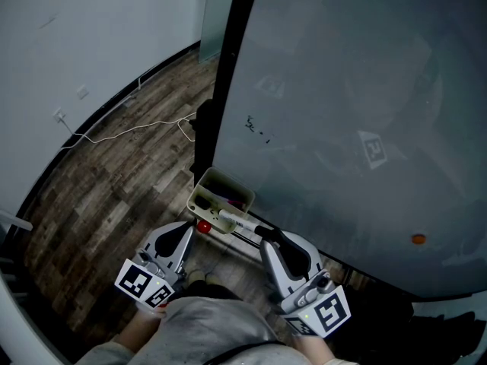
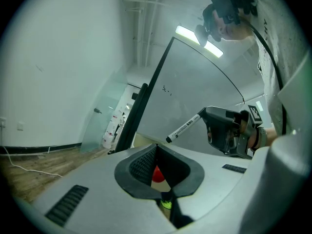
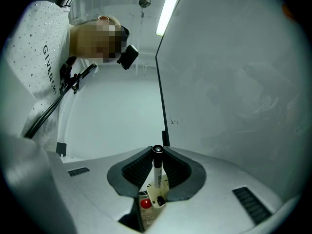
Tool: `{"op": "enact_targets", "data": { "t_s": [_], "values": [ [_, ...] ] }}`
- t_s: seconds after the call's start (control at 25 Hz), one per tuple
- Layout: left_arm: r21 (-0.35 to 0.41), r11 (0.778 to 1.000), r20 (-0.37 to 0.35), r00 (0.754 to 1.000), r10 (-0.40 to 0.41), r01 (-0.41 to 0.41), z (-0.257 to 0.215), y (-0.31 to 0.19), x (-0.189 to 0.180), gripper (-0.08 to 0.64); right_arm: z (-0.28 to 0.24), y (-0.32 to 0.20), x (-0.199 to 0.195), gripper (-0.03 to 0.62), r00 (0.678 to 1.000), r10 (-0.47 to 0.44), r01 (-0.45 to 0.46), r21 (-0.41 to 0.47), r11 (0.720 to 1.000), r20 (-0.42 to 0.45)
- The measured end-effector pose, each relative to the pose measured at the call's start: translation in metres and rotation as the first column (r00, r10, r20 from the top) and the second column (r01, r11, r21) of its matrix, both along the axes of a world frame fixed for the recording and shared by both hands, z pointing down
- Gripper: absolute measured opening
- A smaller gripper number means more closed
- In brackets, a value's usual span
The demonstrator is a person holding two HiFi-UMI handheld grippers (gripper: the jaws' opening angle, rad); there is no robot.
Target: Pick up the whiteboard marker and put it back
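Clamping the whiteboard marker [image 3: 157,173] near one end between the fingertip pads of the right gripper [image 3: 157,153], with the jaws partway apart, closed only to the marker's width. Holding it roughly level, with its white barrel and black far end [image 2: 169,139] jutting out beyond the tips, just above the near edge of the pale tray [image 1: 199,185] at the foot of the whiteboard [image 1: 342,112]. Hovering the left gripper [image 2: 156,147] just beside, tips pressing together on nothing, with a small red round thing [image 2: 157,174] showing beyond them.
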State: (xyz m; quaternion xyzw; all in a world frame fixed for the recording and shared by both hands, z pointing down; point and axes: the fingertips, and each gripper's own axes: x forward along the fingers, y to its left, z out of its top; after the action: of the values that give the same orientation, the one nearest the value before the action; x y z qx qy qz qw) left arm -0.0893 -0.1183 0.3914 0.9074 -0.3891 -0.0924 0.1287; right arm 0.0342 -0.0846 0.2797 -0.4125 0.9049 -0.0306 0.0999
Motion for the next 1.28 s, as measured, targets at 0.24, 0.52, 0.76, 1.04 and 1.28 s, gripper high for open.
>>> {"op": "enact_targets", "data": {
  "t_s": [0.24,0.52,0.76,1.04,1.28],
  "values": [
    [-0.006,1.000,-0.013,1.000,0.000,0.000,0.001,0.000,-0.001,0.015,0.002,-0.001,0.000,0.077,1.000,0.001,-0.001,-0.006,1.000,0.002],
    [-0.008,1.000,-0.015,1.000,-0.005,0.005,0.001,0.000,-0.001,0.015,0.003,0.000,0.001,0.077,1.000,0.002,-0.002,-0.010,1.000,0.005],
    [-0.020,1.000,-0.012,1.000,-0.006,0.006,0.003,0.002,-0.003,0.015,0.006,-0.001,0.000,0.077,1.000,0.001,-0.001,-0.021,1.000,0.005],
    [-0.041,0.999,-0.006,1.000,-0.009,0.008,0.012,-0.001,-0.007,0.015,0.019,-0.008,-0.003,0.077,1.000,0.001,-0.001,-0.050,0.999,0.006],
    [-0.053,0.998,-0.002,1.000,-0.014,0.014,0.019,-0.005,-0.011,0.015,0.031,-0.014,-0.006,0.077,1.000,-0.004,0.004,-0.074,0.997,0.002]
  ]
}}
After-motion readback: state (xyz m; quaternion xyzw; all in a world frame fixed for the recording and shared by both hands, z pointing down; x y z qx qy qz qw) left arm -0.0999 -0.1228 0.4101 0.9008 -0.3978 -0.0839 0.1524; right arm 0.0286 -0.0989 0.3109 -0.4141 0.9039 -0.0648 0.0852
